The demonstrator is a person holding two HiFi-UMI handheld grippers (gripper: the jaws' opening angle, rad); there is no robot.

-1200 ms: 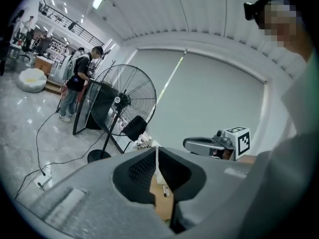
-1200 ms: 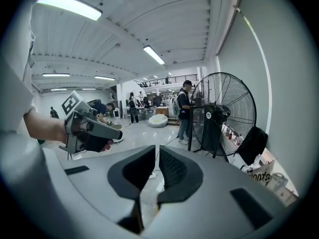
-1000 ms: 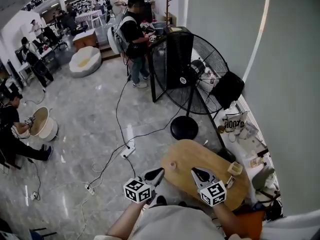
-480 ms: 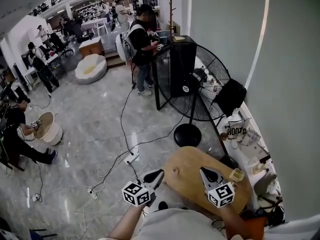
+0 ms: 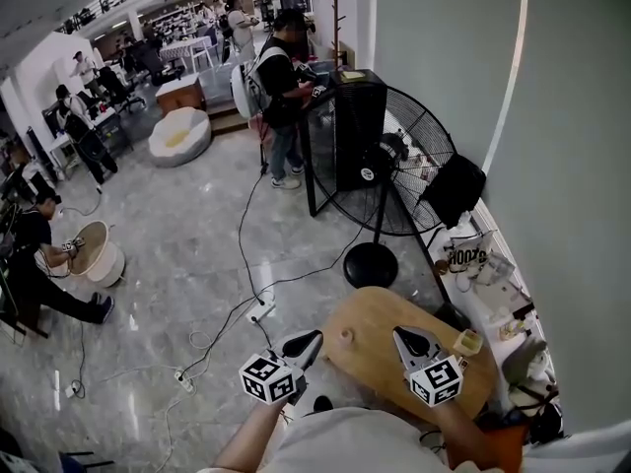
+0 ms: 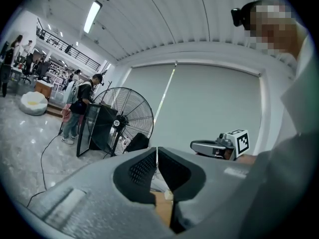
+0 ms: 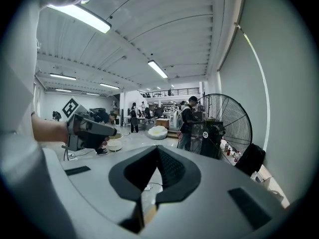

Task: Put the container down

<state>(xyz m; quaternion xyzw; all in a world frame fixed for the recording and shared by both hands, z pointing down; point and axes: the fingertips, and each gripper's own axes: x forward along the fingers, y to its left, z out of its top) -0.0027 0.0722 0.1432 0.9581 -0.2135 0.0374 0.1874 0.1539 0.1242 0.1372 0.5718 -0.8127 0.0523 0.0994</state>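
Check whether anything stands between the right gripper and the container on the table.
Nothing visible does. The container stands on the table, to the right of the shut, empty right gripper; only bare tabletop shows between them.

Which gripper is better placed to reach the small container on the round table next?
Probably right: the right gripper hovers over the table, close to the container at its right edge; the left gripper is at the table's left edge. Both shut, empty.
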